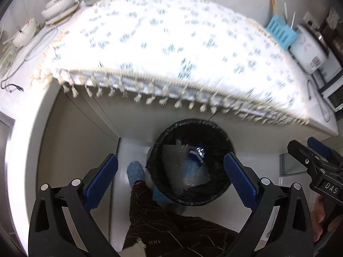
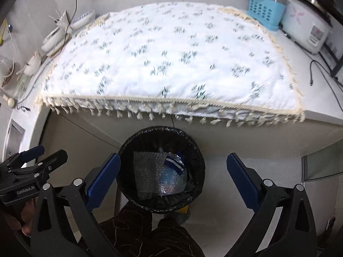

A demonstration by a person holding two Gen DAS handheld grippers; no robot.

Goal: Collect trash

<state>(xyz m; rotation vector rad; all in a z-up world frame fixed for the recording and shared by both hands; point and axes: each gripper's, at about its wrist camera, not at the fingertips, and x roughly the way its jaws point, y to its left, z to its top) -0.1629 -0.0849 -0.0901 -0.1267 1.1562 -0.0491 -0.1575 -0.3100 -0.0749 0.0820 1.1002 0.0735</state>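
A round bin lined with a black bag (image 1: 188, 126) (image 2: 161, 131) stands on the floor below the counter edge. Inside lie a sheet of bubble wrap (image 1: 174, 162) (image 2: 150, 171) and a crumpled blue and white wrapper (image 1: 196, 153) (image 2: 174, 163). My left gripper (image 1: 171, 169) hangs open above the bin with nothing between its blue pads. My right gripper (image 2: 173, 169) is open wide above the bin, also holding nothing. Each gripper shows at the edge of the other's view, the right gripper (image 1: 315, 160) at the right and the left gripper (image 2: 32, 160) at the left.
A white floral cloth with tassels (image 1: 171, 42) (image 2: 167, 60) covers the counter. Bowls (image 1: 57, 6) stand at its back left, a blue basket (image 2: 264, 12) and a white rice cooker (image 2: 306, 27) at its back right. The person's legs (image 1: 163, 220) and a blue shoe cover (image 1: 135, 171) are beside the bin.
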